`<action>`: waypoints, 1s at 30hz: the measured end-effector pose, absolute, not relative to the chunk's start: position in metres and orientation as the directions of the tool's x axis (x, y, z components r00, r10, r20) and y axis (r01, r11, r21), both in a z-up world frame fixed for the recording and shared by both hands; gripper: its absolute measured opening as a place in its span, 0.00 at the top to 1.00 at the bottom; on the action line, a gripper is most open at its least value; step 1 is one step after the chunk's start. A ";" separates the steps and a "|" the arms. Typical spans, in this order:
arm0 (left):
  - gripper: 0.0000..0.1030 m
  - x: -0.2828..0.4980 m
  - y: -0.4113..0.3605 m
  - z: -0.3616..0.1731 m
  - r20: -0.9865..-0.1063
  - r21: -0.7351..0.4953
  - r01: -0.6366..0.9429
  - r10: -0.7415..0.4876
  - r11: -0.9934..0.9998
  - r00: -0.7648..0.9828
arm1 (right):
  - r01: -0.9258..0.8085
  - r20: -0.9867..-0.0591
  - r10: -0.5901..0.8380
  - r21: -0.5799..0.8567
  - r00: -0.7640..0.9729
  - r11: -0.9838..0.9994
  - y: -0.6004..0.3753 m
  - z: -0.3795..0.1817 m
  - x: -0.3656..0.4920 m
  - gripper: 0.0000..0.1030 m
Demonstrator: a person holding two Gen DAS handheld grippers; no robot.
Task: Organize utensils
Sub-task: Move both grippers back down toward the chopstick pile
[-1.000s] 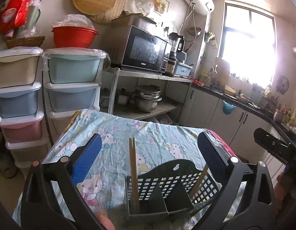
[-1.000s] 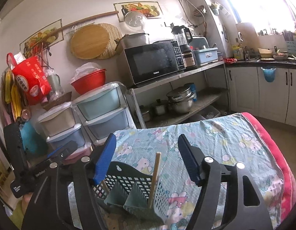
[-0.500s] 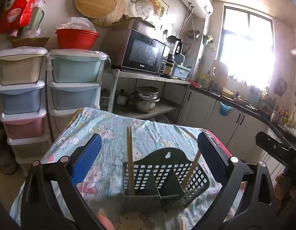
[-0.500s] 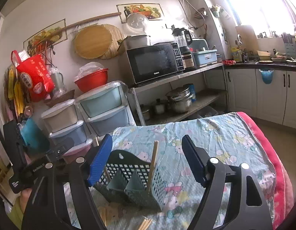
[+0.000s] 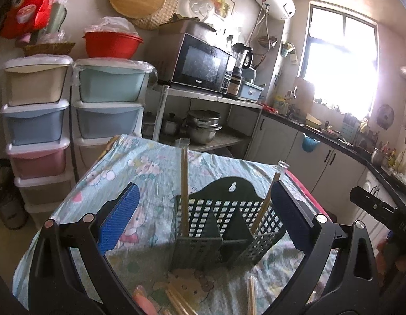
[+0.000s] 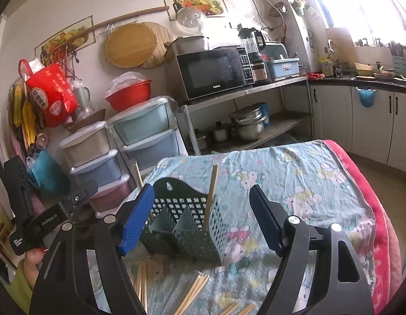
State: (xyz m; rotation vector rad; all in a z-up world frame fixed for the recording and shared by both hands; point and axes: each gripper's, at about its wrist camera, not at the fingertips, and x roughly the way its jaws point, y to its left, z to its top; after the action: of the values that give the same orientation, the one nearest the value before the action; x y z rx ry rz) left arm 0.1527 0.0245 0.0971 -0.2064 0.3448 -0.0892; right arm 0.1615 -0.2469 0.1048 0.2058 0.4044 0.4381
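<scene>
A dark green slotted utensil holder (image 5: 224,225) stands upright on the blue patterned tablecloth (image 5: 150,173); it also shows in the right wrist view (image 6: 184,225). Wooden chopsticks (image 5: 184,191) stand in its left compartment and one leans in the right compartment (image 5: 266,204). Loose chopsticks lie on the cloth in front of it (image 6: 192,294), (image 5: 176,302). My left gripper (image 5: 203,220) is open and empty, above and just short of the holder. My right gripper (image 6: 200,220) is open and empty, likewise framing the holder.
Stacked plastic drawers (image 5: 40,120) stand left of the table. A metal shelf with a microwave (image 5: 203,65) and pots (image 5: 203,128) is behind it. Kitchen counter and cabinets (image 5: 321,152) run along the right. The table's red edge (image 6: 373,210) is at right.
Both grippers have pulled back and risen a little, so the holder sits farther off and loose chopsticks on the cloth have come into view. Both stay open.
</scene>
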 end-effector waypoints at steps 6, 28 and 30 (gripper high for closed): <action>0.10 0.142 0.032 0.084 -0.358 -0.215 0.023 -0.101 0.976 0.928 | -0.385 -0.363 0.464 0.271 0.808 0.882 -0.240 0.094 0.155 0.30; 0.10 0.133 0.042 0.035 -0.493 -0.198 -0.027 -0.075 0.980 0.867 | -0.431 -0.472 0.499 0.252 0.727 0.866 -0.212 0.058 0.145 0.30; 0.10 0.134 0.043 0.031 -0.507 -0.200 -0.033 -0.074 0.979 0.859 | -0.432 -0.486 0.498 0.249 0.718 0.867 -0.209 0.053 0.145 0.30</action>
State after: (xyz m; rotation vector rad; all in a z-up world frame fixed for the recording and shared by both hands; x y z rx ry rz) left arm 0.1339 0.0434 0.0308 -0.2051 0.5380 -0.0219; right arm 0.1454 -0.2088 0.0533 0.1206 0.5723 0.5159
